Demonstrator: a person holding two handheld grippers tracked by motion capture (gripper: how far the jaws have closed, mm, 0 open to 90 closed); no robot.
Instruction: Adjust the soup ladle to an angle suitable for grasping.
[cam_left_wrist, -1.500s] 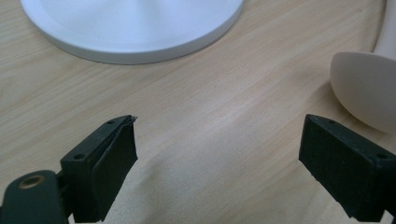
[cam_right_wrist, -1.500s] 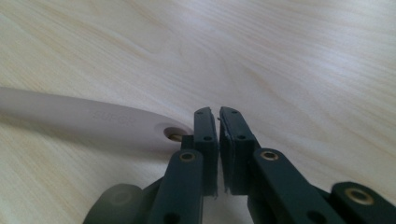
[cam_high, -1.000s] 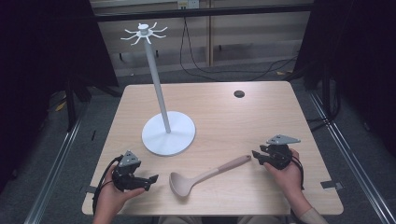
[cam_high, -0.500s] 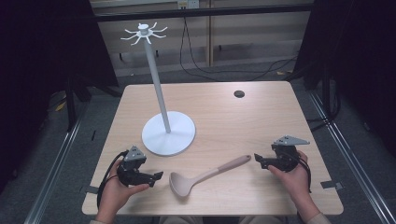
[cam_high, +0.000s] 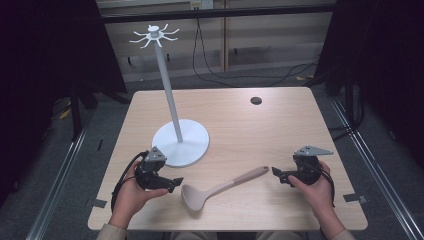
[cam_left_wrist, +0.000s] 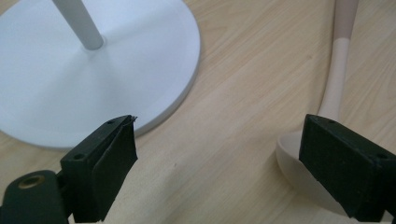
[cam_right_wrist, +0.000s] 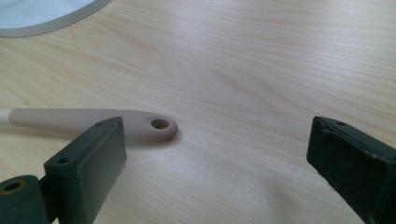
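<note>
With the ladle (cam_high: 220, 189) lying flat near the front edge of the desk (cam_high: 280, 130), bowl toward the front left corner and handle running back and to the right, I have one gripper at each end of it. My right gripper (cam_high: 278, 176) sits just off the handle tip, its jaws having just been opening and now spread wide with nothing between them; in the right gripper view the hanging hole in the ladle's handle sits just beyond my near jaw, untouched. My left gripper (cam_high: 176, 183) is released too, jaws wide, with the bowl beside one jaw in the left gripper view. I judge the hole matters: the white hook stand (cam_high: 172, 120), its round base just behind my left gripper, carries a ring of hooks at the top, so the ladle is probably meant to hang there. Lying flat, it offers little to pinch, so I would take it at the neck.
</note>
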